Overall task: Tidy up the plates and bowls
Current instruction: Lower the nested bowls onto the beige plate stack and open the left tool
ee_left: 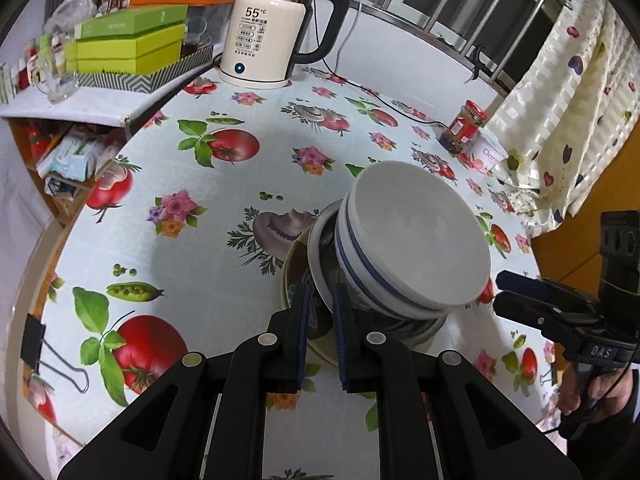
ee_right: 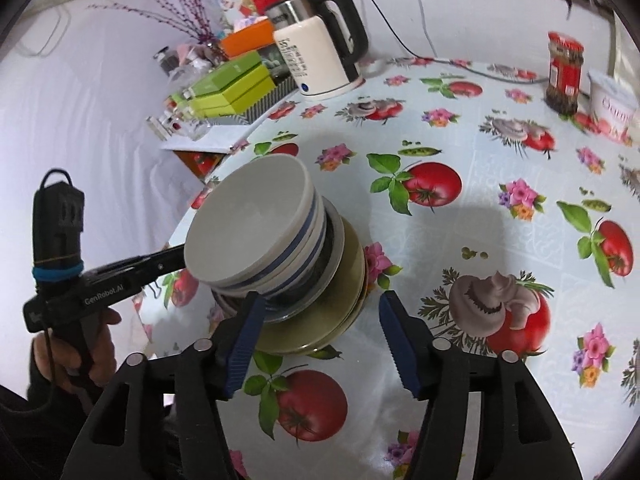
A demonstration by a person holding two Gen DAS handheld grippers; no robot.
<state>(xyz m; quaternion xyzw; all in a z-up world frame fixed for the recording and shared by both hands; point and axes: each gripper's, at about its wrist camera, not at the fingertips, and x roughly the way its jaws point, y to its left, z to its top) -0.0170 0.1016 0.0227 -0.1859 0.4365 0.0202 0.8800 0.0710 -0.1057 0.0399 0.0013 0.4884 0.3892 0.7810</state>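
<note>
A stack of dishes, a white blue-banded ceramic bowl [ee_left: 416, 240] over an olive-green plate [ee_right: 336, 304], is seen at frame centre on the flowered tablecloth [ee_left: 200, 216]. The left gripper [ee_left: 322, 332] is nearly closed at its rim, contact uncertain; the right gripper [ee_right: 320, 336] is held half open, empty, just below it.

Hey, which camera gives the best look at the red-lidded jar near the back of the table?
The right wrist view: the red-lidded jar stands upright, unobstructed and larger, beside a white tub. The left wrist view shows the same jar smaller, tilted by lens distortion, near the curtain.
</note>
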